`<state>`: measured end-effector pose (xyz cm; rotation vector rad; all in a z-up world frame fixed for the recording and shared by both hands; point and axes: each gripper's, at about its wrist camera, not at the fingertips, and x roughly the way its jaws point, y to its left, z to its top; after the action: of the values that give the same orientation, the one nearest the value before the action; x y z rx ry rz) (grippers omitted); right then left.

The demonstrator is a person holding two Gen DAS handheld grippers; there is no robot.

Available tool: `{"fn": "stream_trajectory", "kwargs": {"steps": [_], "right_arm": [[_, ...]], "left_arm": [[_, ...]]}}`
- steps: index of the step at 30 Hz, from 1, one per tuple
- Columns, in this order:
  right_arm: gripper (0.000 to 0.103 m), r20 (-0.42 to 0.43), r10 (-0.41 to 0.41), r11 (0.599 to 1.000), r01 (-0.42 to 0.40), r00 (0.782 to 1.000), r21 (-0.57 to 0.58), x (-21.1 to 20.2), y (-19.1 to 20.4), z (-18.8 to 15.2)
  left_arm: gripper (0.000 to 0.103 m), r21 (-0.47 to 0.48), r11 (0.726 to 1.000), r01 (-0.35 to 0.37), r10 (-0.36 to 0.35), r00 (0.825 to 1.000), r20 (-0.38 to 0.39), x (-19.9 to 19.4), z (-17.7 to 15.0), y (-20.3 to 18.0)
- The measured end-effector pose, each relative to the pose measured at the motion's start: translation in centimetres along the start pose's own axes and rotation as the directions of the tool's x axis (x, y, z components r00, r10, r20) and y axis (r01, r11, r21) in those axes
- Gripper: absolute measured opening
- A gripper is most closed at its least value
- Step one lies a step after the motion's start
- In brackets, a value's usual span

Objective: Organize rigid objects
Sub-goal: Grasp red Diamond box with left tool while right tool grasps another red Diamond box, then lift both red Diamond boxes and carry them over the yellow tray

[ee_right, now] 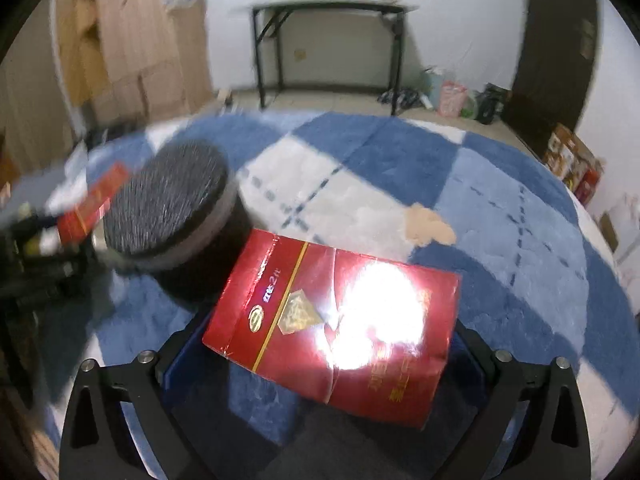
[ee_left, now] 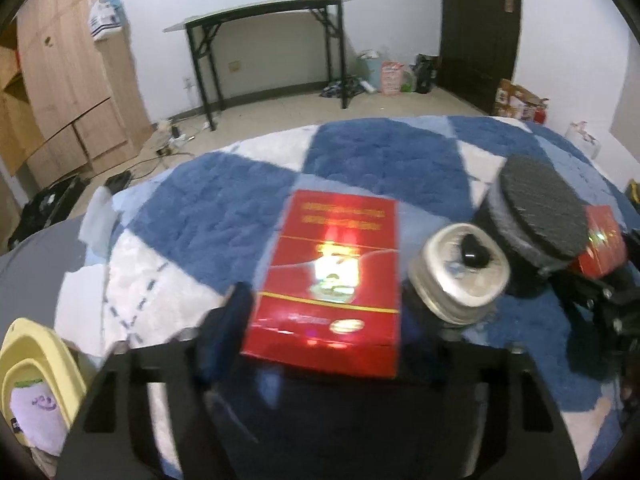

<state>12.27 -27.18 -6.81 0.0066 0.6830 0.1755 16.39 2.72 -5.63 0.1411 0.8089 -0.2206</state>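
Observation:
My left gripper is shut on a red cigarette box, held above a blue and white checked rug. A silver can lies on its side just right of it, beside a black round container with a textured lid. My right gripper is shut on a second red box, which also shows at the right of the left wrist view. In the right wrist view the black container stands to the left, with the left gripper's red box beyond it.
A yellow tub with a white cloth sits at the lower left. A tan stain marks the rug. Beyond the rug are a black folding table, wooden cabinets, a dark door and bags on the floor.

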Motion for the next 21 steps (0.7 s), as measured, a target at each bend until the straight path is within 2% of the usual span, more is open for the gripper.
{"fn": "stream_trajectory", "kwargs": {"steps": [3,9,16,21], "right_arm": [[0.099,0.011,0.029,0.999,-0.030,1.000,0.033,-0.3,-0.5,-0.1],[0.098,0.013,0.029,1.000,-0.029,0.999,0.003,-0.8,-0.4,-0.3],[0.098,0.040,0.029,0.999,-0.030,0.999,0.020,-1.9,-1.1,0.2],[0.098,0.015,0.029,0.999,-0.029,0.999,0.022,-0.8,-1.0,-0.1]], "left_arm": [[0.059,-0.005,1.000,-0.008,0.008,1.000,-0.003,-0.1,0.0,-0.3],[0.058,-0.042,0.999,0.012,-0.012,1.000,0.007,-0.5,0.1,-0.1],[0.057,-0.058,0.998,0.024,-0.018,0.996,0.092,-3.5,1.0,0.3],[0.057,-0.056,0.997,0.044,-0.038,0.993,0.107,-3.9,1.2,0.0]]}}
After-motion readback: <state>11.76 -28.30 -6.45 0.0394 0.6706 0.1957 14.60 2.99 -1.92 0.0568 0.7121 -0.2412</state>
